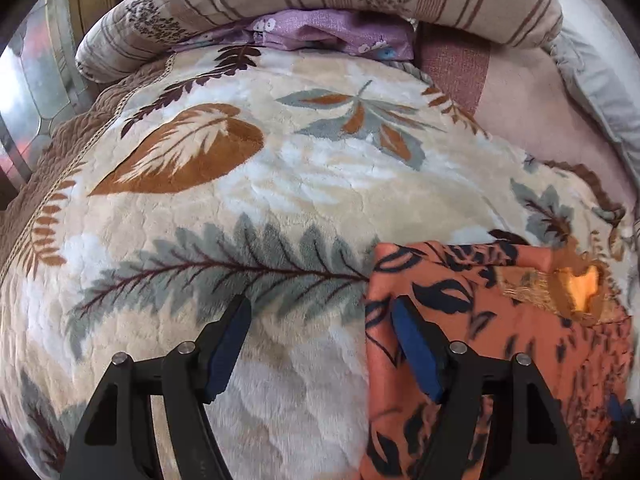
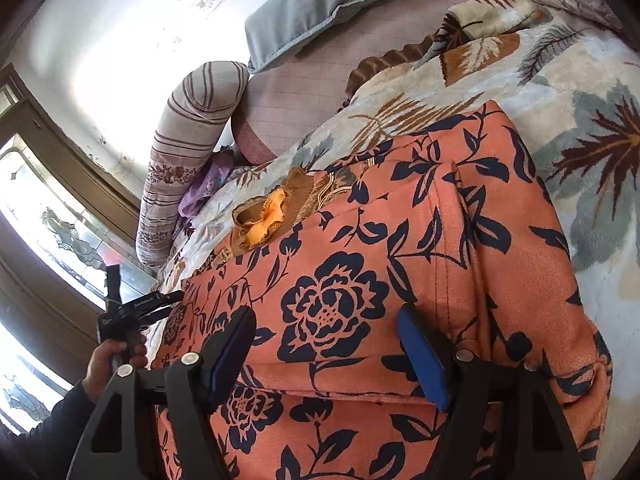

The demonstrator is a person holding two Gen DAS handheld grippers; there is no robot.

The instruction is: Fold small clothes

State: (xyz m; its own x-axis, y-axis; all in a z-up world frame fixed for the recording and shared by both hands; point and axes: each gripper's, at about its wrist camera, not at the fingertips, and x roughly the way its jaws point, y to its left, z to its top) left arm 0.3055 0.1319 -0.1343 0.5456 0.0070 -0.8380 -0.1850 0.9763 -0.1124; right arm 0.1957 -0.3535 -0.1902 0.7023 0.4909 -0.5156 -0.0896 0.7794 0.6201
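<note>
Orange floral garment (image 2: 360,280) lies folded on leaf-print fleece blanket (image 1: 280,184) — left gripper (image 1: 320,324) wide apart at its edge, right gripper (image 2: 326,336) wide above it, both holding nothing.

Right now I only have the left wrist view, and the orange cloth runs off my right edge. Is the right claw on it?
Observer: The right claw is open, pointing at the orange floral garment, gripping nothing.
Operator: Has a fold been made already?
Observer: A folded-over flap edge runs along the garment.
Operator: Can you see my left claw from there?
Observer: Yes, the left claw sits at the garment's edge, the person's hand on its handle.
</note>
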